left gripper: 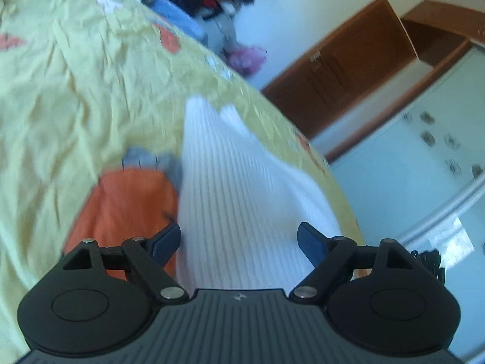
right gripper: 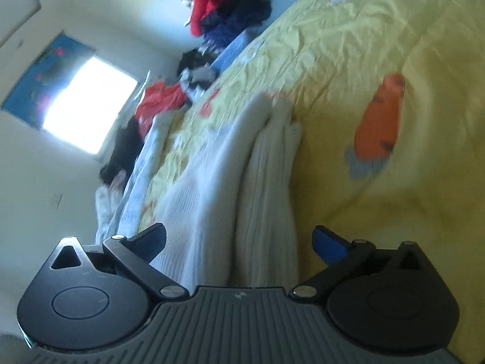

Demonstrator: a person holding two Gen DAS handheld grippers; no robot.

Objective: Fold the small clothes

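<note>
A white ribbed garment [left gripper: 236, 188] lies on the yellow bedsheet [left gripper: 60, 97], stretching away from my left gripper [left gripper: 239, 239]. That gripper is open, its dark blue pads wide apart and clear of the cloth, which passes below the gap. In the right wrist view the same white garment [right gripper: 230, 188] lies in long folds, one layer doubled over another. My right gripper [right gripper: 239, 242] is open too, with its blue pads spread either side of the cloth and not pressing on it. Both views are blurred.
An orange and grey print [left gripper: 127, 206] marks the sheet beside the garment. A heap of red, dark and blue clothes [right gripper: 230, 9] lies beyond the bed. A wooden wardrobe [left gripper: 357, 69] and a tiled floor [left gripper: 424, 157] flank the bed edge; a bright window [right gripper: 88, 109] is opposite.
</note>
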